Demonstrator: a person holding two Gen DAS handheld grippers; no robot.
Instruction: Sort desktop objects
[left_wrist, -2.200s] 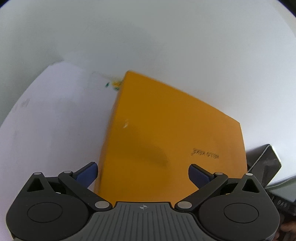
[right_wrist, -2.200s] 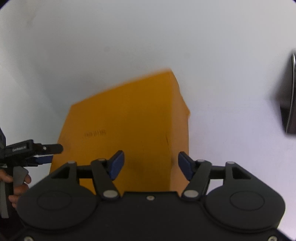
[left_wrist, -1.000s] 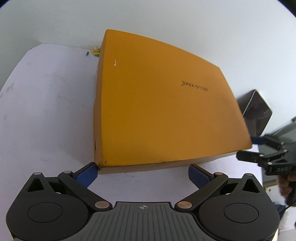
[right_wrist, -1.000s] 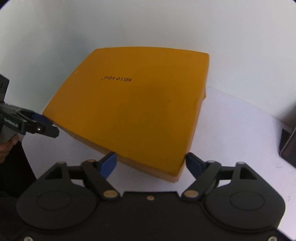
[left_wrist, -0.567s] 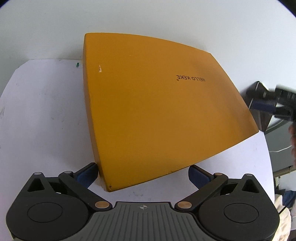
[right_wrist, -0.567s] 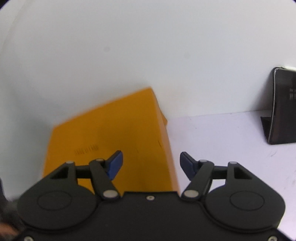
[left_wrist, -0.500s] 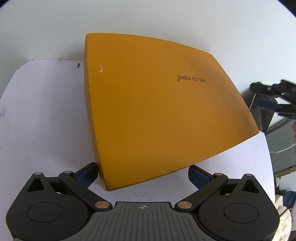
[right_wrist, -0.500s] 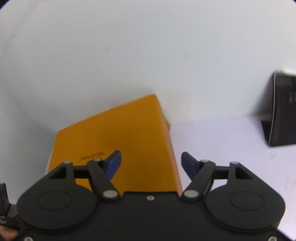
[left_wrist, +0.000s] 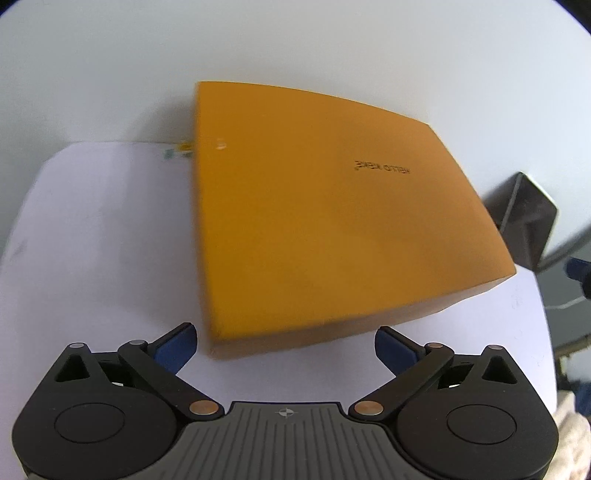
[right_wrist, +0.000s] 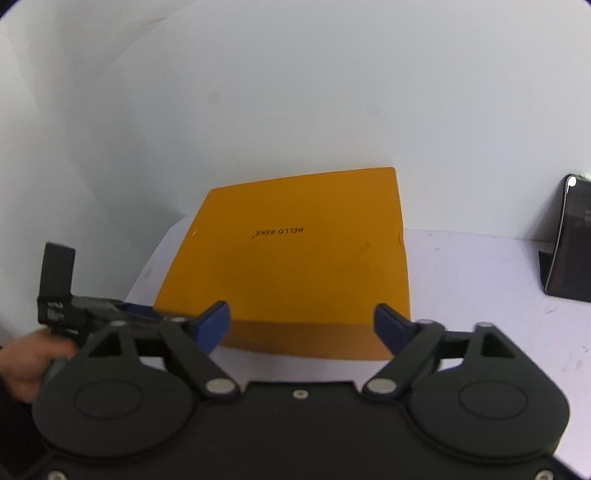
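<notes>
A flat orange box (left_wrist: 332, 229) printed HELLO KEKE lies on the white table, its far edge by the wall. My left gripper (left_wrist: 286, 347) stands open just short of the box's near left corner, pads clear of it. In the right wrist view the same box (right_wrist: 295, 266) lies ahead. My right gripper (right_wrist: 301, 326) is open with its jaws opening wider. The box's near edge sits just beyond its blue pads, which press on nothing. The left gripper (right_wrist: 110, 310), held by a hand (right_wrist: 26, 358), reaches to the box's left corner.
A black phone on a stand (right_wrist: 569, 240) leans at the right by the wall; it also shows as the dark stand (left_wrist: 524, 218) behind the box. A small green-yellow scrap (left_wrist: 177, 149) lies at the box's far left corner. The table edge and a cream cloth (left_wrist: 576, 424) are at the right.
The right gripper has risen and drawn back, so the whole box lid now shows, and its jaws stand slightly wider. The left gripper has shifted sideways along the box's near edge.
</notes>
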